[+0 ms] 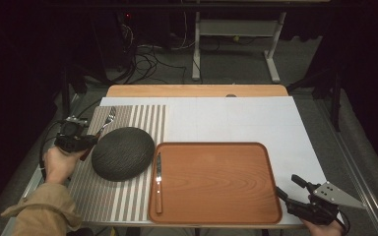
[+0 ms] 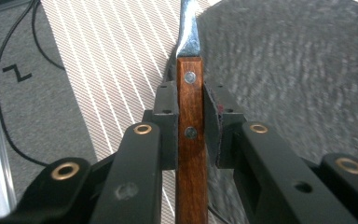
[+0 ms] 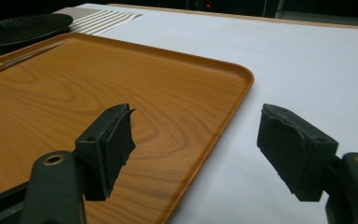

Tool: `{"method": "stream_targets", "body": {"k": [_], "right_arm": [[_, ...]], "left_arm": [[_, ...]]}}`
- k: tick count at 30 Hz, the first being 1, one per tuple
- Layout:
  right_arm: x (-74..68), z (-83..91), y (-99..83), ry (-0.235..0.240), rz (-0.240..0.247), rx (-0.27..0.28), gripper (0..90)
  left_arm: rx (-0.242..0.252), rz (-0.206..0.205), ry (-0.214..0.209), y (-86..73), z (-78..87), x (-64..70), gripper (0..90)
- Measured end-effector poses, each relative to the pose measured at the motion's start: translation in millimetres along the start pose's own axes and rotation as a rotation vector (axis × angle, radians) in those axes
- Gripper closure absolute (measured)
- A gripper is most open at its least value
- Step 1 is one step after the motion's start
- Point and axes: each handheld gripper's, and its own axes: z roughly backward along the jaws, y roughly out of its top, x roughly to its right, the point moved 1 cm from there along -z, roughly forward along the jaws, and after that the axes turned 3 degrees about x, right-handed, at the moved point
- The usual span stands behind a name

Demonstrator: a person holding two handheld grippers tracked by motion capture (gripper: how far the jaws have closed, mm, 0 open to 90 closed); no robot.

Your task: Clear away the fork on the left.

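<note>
Your left gripper (image 2: pixel 189 126) is clamped on the fork (image 2: pixel 189 140) by its wooden handle, over the striped placemat (image 1: pixel 128 118) at the worktop's left edge, beside the dark plate (image 1: pixel 123 153). Your right gripper (image 3: pixel 193 154) idles with jaws apart at the tray's (image 3: pixel 177 74) near right corner. Risk: the narrow handle may pivot in the pads, and the tines could strike the plate rim.

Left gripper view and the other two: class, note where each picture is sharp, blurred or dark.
Left gripper view: the fork handle is sharp, the dark plate beside it smeared. Right gripper view: the tray grain is crisp, the far table soft. High view: table lit, surroundings dark.
</note>
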Motion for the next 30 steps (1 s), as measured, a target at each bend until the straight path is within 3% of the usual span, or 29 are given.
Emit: {"method": "stream_targets", "body": {"k": [12, 17, 23, 26, 27, 28, 30], "right_arm": [[-1.1, 0.2, 0.5, 0.007, 0.006, 0.005, 27.0], [-1.3, 0.5, 0.6, 0.003, 0.004, 0.006, 27.0], [-1.6, 0.3, 0.7, 0.005, 0.005, 0.006, 27.0], [-1.1, 0.1, 0.7, 0.004, 0.002, 0.006, 27.0], [-1.1, 0.1, 0.7, 0.004, 0.002, 0.006, 27.0], [-1.2, 0.1, 0.7, 0.004, 0.004, 0.006, 27.0], [-1.5, 0.1, 0.8, 0.005, 0.007, 0.005, 27.0]], "left_arm": [[0.056, -0.027, -0.007, -26.3, 27.3, 16.6, 72.8], [0.074, -0.011, -0.025, -37.6, 35.7, 24.5, 72.8], [0.075, -0.047, -0.037, -47.9, 47.9, 39.4, 72.8], [0.099, -0.060, -0.044, -52.3, 54.5, 45.3, 72.8], [0.088, -0.033, -0.049, -55.1, 57.5, 49.7, 72.8], [0.103, -0.067, -0.053, -55.5, 58.3, 49.8, 72.8], [0.103, -0.073, -0.058, -58.7, 61.2, 53.9, 72.8]]}}
